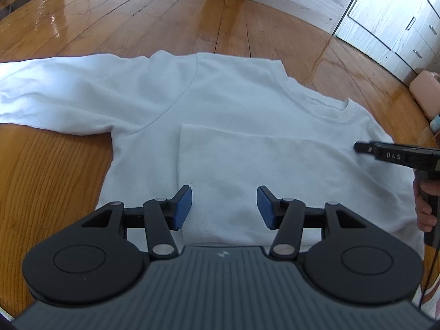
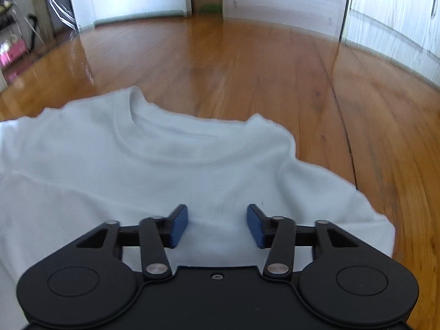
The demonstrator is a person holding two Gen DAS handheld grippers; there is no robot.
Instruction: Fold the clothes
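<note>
1. Both views are lit brightly by daylight from the far end of the room.
2. Glare is seen on the glossy floor (image 1: 68,8), strongest at the far left.
3. The shirt (image 1: 220,96) is rendered with a bluish cast and soft shadows.
4. Straight boards are bent by fisheye distortion toward the edges.
5. The right wrist view is smeared by motion blur; the left is sharp.

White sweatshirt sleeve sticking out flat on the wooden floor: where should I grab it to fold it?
Probably pinch the outstretched white sleeve far out along its near edge, coming from the wooden floor side. It lies flat, so only an edge offers a bite. Its cuff is out of view.
</note>
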